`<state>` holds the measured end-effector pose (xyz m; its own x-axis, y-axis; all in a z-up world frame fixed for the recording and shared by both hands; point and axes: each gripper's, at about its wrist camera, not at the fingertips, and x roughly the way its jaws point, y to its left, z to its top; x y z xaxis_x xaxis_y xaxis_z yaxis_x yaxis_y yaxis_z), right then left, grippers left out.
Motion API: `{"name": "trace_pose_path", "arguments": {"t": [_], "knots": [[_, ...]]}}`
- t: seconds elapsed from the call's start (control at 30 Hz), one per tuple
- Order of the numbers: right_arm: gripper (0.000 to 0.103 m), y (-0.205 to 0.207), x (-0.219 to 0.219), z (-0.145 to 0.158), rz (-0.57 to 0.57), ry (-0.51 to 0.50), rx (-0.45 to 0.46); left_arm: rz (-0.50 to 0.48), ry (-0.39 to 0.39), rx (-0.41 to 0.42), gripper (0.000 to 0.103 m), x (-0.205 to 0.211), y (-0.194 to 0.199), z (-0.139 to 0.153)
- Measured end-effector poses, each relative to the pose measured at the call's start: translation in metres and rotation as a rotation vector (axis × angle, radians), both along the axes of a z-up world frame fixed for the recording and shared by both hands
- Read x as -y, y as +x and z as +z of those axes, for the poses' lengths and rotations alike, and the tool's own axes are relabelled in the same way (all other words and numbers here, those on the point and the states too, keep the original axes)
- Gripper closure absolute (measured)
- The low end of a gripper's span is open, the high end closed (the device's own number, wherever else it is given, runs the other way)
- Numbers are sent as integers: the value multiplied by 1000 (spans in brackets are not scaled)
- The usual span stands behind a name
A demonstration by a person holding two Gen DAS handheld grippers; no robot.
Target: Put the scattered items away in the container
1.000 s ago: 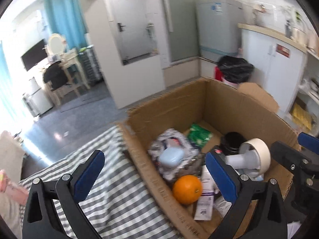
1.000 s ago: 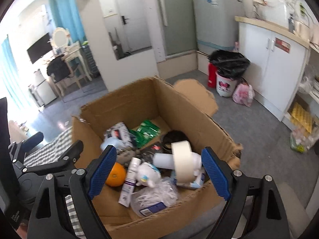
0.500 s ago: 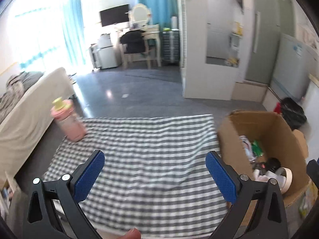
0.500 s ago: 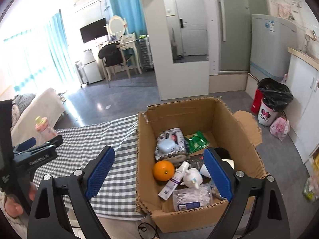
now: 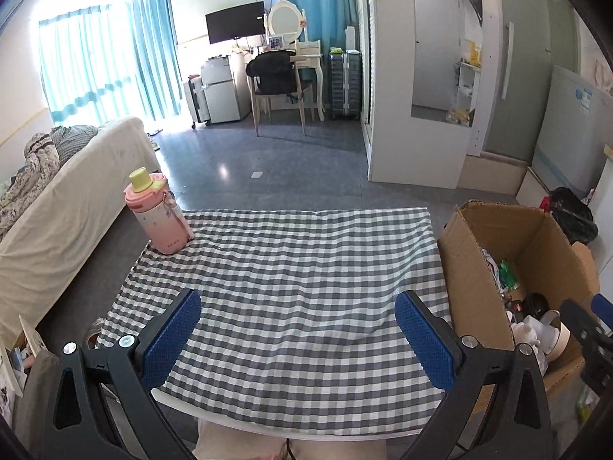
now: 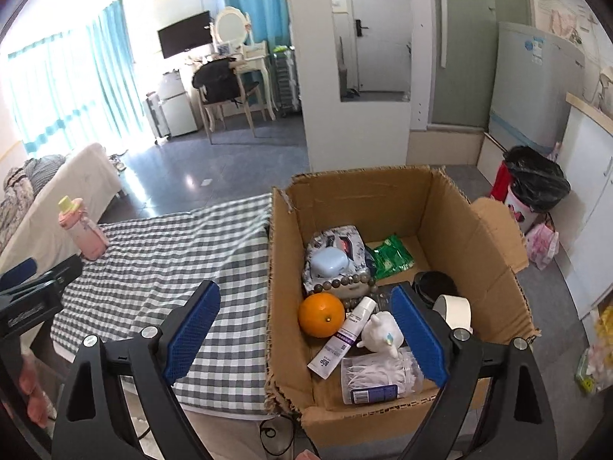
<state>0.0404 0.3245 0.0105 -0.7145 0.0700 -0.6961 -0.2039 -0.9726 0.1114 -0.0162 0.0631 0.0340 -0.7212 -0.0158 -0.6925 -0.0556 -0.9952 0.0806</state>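
while both tools gape empty, cardboard box (image 6: 440, 207) under right tool (image 6: 302, 329)

Bright daylight through teal curtains (image 5: 111, 65) at a wide window, glossy dark grey floor (image 5: 268, 161), white-covered sofa (image 5: 69, 191) at left, black television (image 5: 235, 22) on the wall, white dressing table (image 5: 302, 53) with round mirror, chair (image 5: 276, 92), white partition wall (image 5: 413, 76)
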Motion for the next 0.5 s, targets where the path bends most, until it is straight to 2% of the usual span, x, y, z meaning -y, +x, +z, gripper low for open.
{"name": "trace_pose_path", "arguments": {"t": [0.3,0.5], "knots": [[12,-1,0,-2,-8,4,5,-8,10,19,0,1,-2,-3],[12,-4,1,-4,-4,7,12,-20,23,65,0,0,-8,-12]]}}
